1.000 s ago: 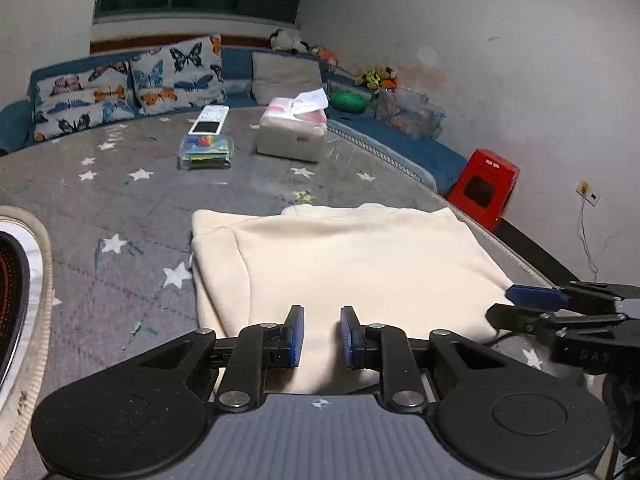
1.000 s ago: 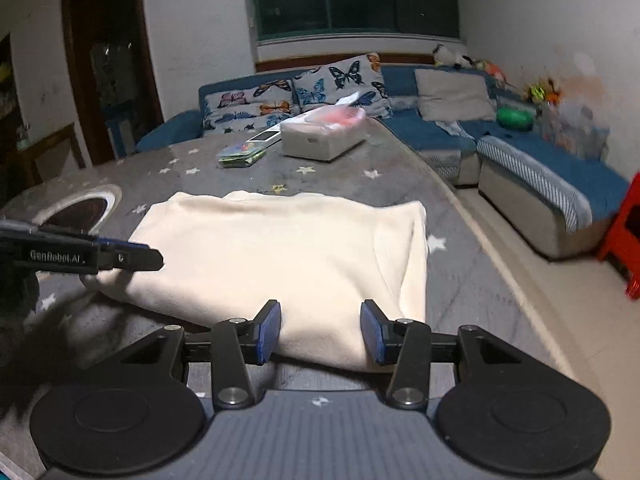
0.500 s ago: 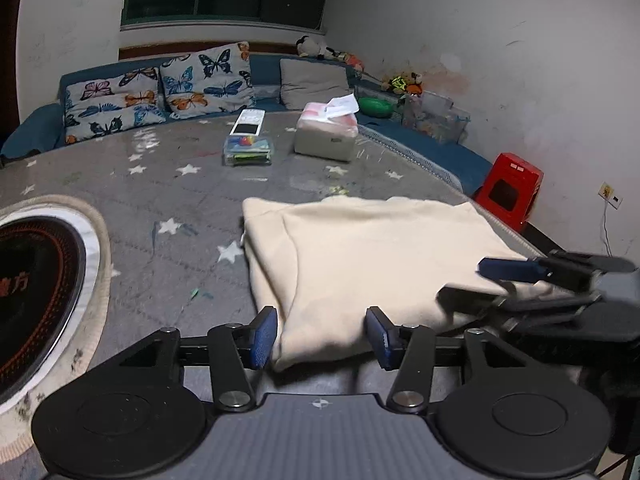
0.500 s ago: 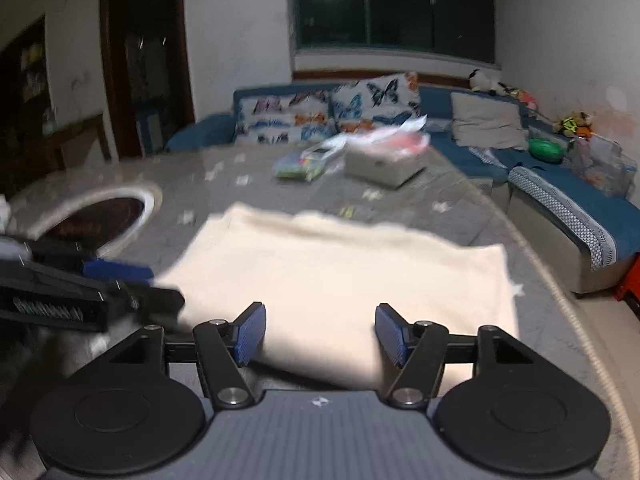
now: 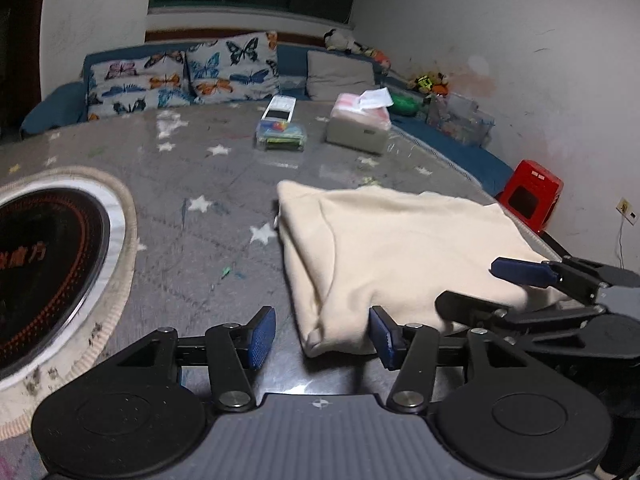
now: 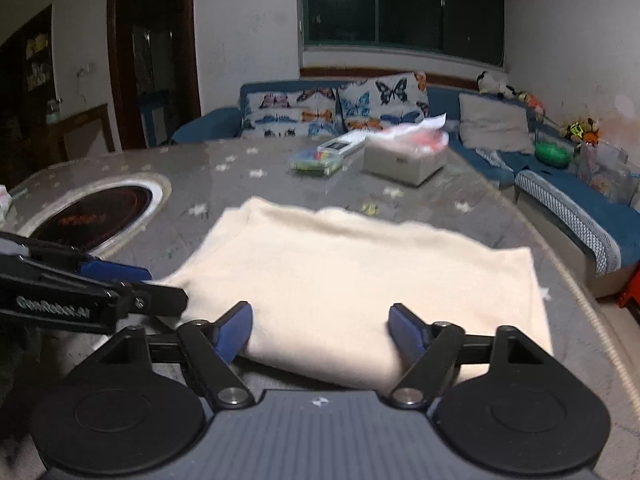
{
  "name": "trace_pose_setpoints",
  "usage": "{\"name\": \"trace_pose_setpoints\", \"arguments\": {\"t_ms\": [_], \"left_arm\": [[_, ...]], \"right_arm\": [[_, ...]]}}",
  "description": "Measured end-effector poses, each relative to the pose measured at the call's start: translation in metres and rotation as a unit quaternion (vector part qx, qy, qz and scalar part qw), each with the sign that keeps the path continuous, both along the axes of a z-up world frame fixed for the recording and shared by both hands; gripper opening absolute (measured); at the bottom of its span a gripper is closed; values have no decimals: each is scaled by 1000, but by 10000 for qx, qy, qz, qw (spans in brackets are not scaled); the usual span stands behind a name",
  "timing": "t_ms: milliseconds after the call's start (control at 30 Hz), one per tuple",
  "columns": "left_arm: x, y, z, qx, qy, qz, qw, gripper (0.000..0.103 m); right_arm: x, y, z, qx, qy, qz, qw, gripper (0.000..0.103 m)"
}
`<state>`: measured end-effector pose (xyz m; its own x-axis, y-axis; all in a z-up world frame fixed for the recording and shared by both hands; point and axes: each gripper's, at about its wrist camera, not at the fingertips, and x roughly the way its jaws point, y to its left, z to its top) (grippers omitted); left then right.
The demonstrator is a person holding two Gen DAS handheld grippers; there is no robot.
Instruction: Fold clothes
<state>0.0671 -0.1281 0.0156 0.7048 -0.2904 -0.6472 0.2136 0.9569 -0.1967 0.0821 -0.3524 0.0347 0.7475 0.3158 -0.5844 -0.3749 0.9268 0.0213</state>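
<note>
A cream garment (image 5: 400, 240) lies folded into a rectangle on the grey star-patterned table (image 5: 192, 184); it also shows in the right wrist view (image 6: 360, 272). My left gripper (image 5: 322, 338) is open and empty at the garment's near left corner, just above the table. My right gripper (image 6: 320, 330) is open and empty over the garment's near edge. Each gripper shows in the other's view: the right one at the garment's right side (image 5: 516, 288), the left one at its left side (image 6: 132, 284).
A round black induction hob (image 5: 36, 264) is set in the table at the left. A tissue box (image 5: 358, 130), a clear box of coloured items (image 5: 282, 138) and a white remote (image 5: 279, 107) sit at the far side. A sofa with butterfly cushions (image 5: 184, 76) and a red stool (image 5: 530, 196) lie beyond.
Both grippers have opened wider and let go of the garment. They have pulled back and up from it, the left one shifting leftward off the cloth's corner.
</note>
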Motion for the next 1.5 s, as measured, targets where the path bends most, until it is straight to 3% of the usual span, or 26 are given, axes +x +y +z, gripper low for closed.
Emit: {"name": "trace_pose_setpoints", "arguments": {"t_ms": [200, 400, 567, 667, 900, 1500], "left_arm": [[-5, 4, 4, -77, 37, 52, 9999, 60], [-16, 10, 9, -102, -12, 139, 9999, 73], [-28, 16, 17, -123, -210, 190, 9995, 98], [-37, 19, 22, -132, -352, 177, 9991, 103], [-48, 26, 24, -132, -411, 274, 9987, 103], [-84, 30, 34, -181, -602, 219, 9978, 103]], "right_arm": [[-7, 0, 2, -67, -53, -149, 9999, 103], [-11, 1, 3, -83, -66, -200, 9997, 103], [-17, 3, 6, -8, -131, -201, 9997, 103], [-20, 4, 7, 61, -119, -265, 9996, 103], [-34, 1, 15, 286, -380, -459, 9978, 103], [-65, 0, 25, 467, -447, -530, 9965, 103]]}}
